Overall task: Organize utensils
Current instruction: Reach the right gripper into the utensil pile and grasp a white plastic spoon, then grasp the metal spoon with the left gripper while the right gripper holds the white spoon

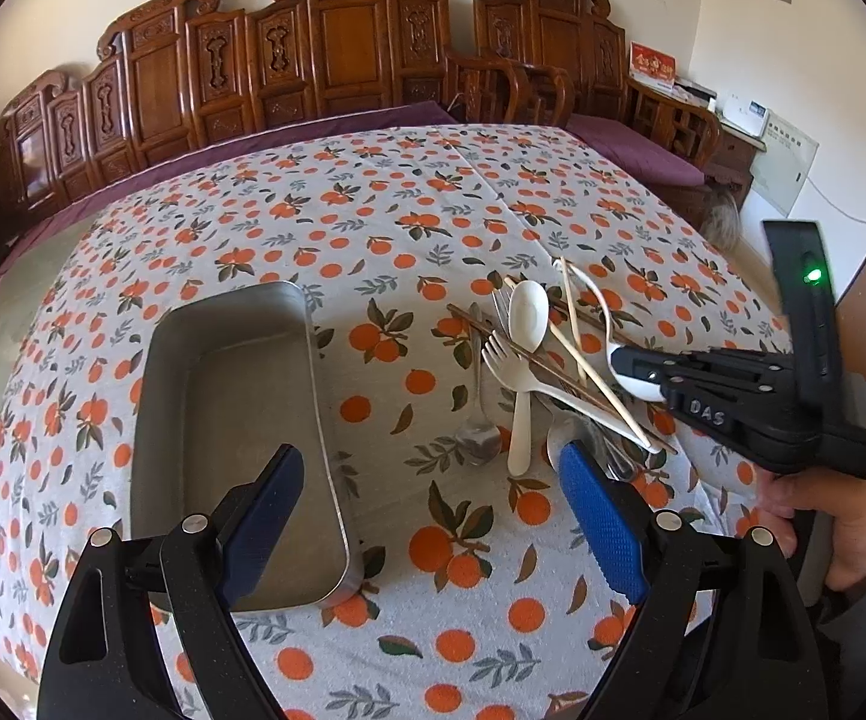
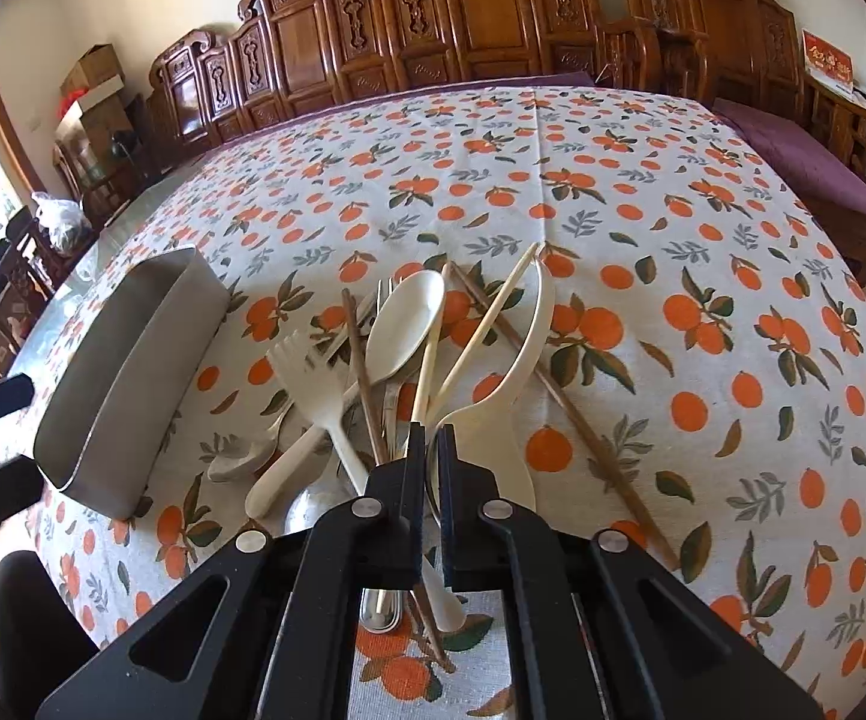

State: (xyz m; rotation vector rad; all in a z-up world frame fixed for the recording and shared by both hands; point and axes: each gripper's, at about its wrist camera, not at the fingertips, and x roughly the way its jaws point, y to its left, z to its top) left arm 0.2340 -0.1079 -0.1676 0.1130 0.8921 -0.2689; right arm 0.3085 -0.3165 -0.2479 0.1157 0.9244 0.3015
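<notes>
A heap of white plastic spoons, forks, chopsticks and metal cutlery [image 2: 409,354] is piled mid-table on the orange-print tablecloth [image 2: 643,210], beside a rectangular steel tray [image 1: 235,420]. The left gripper [image 1: 433,516] is held wide apart. The right gripper [image 2: 431,450] is clamped on a curved white plastic ladle spoon [image 2: 529,336].

My table wears an orange-print tablecloth [image 1: 409,228]. Behind it I see a carved wooden bench [image 1: 325,54] with a purple cushion [image 1: 631,147], and cardboard boxes [image 2: 94,84] stacked near the window.
</notes>
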